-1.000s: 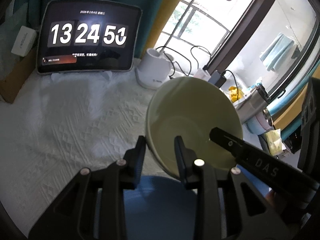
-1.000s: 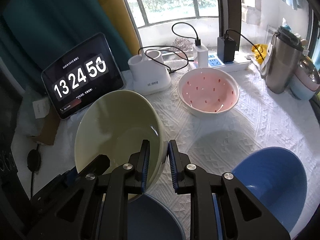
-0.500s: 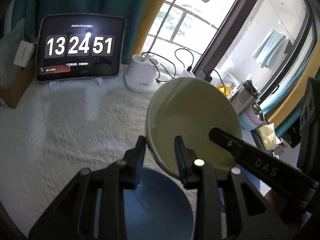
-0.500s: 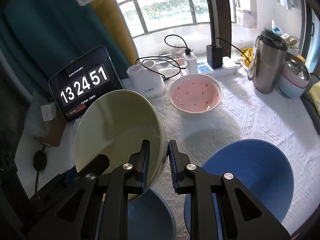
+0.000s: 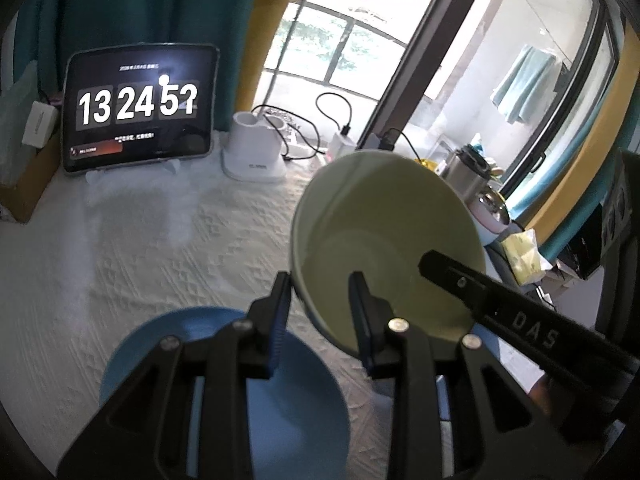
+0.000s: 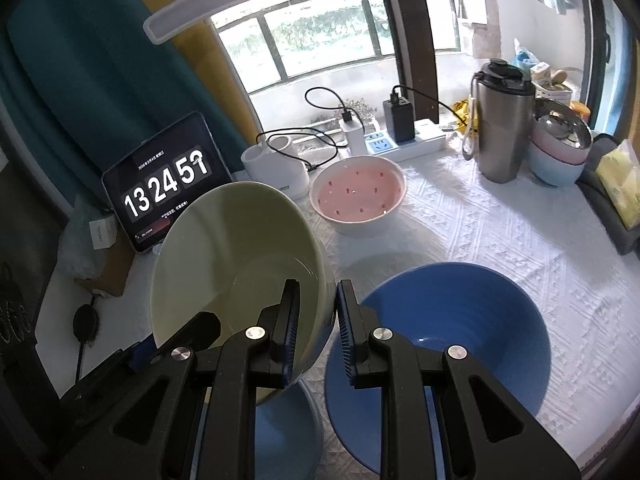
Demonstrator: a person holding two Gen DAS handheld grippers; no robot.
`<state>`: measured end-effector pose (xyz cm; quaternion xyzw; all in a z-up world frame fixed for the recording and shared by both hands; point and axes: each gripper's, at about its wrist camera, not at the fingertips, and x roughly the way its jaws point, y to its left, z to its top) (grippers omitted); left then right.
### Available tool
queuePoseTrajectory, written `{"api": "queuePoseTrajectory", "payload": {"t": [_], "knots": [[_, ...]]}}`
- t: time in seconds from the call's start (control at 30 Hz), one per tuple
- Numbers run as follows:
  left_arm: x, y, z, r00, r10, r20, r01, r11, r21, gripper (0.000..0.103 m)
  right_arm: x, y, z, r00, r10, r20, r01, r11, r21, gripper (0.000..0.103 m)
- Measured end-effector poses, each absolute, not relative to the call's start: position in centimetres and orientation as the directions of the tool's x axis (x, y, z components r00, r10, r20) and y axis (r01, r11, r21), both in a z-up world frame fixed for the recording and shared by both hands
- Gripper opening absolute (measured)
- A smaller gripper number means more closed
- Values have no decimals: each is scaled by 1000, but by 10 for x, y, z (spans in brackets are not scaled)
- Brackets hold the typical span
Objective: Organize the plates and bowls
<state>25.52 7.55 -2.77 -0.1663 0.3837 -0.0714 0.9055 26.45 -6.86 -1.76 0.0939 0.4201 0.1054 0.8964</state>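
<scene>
A pale green bowl point(image 5: 384, 224) hangs tilted in the air, held by both grippers on opposite sides of its rim. My left gripper point(image 5: 320, 300) is shut on its left rim. My right gripper point(image 6: 316, 304) is shut on its right rim; the bowl shows there too point(image 6: 236, 248). A light blue bowl point(image 5: 224, 392) sits on the white cloth below the green bowl; it also shows in the right wrist view point(image 6: 280, 440). A larger dark blue bowl point(image 6: 452, 320) sits to the right. A pink dotted bowl point(image 6: 358, 196) stands further back.
A tablet clock point(image 6: 168, 188), a white holder point(image 6: 276, 168), a power strip point(image 6: 396, 144) with cables, a steel flask point(image 6: 502, 120) and stacked containers point(image 6: 560, 144) line the back and right. The table's near edge is at lower right.
Both grippers have risen with the green bowl. More of the table and both blue bowls beneath have come into view.
</scene>
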Motion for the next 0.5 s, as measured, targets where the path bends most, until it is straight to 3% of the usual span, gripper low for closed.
{"api": "queuePoseTrajectory", "payload": {"t": [0.5], "knots": [[239, 23, -26, 675, -278, -683, 60, 944, -324, 30, 235, -122, -16, 646, 254, -720, -62, 957, 282, 20]]}}
